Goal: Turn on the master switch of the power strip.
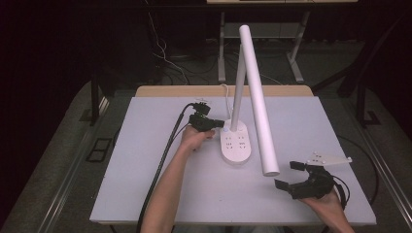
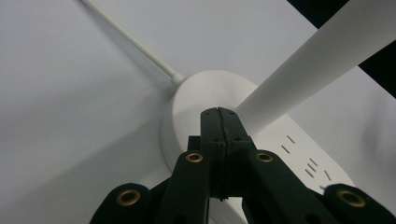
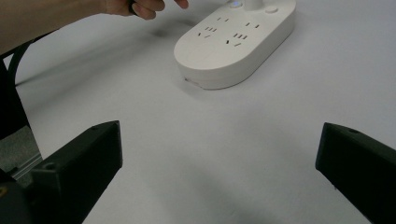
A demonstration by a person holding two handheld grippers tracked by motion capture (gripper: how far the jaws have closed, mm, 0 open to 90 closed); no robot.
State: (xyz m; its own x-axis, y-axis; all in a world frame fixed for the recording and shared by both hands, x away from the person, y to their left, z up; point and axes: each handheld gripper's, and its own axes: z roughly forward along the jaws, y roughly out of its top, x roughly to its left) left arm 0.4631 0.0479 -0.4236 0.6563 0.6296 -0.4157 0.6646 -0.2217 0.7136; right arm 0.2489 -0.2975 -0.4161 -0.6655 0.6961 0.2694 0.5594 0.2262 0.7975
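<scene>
1. Nearest the person, the right tool rests low over the front right part of the surface, held in the right hand. Its jaws stand wide apart with nothing between them, so it is released. A grey three-cornered plate sits on top of it.
2. In the right gripper view, bare pale surface lies between the two black jaws, with the lamp base farther off.
3. The surface is a pale grey-white sheet, plain and matte. A strip of wood shows along its far edge.
4. Toward the middle stands the desk lamp. Its white oval base carries socket slots, and a slim upright post rises from its far end. The long white tube head slants down toward the person, its end hanging above the surface, right of the base.
5. The left tool, held by the left hand, has its jaws clenched together with nothing held. Its tips are at the far left end of the base, beside the post. A black cable trails back from it.
6. A white cord leaves the base toward the far edge.
7. Beyond lies a dark room: grey floor, loose cables and metal desk legs.
</scene>
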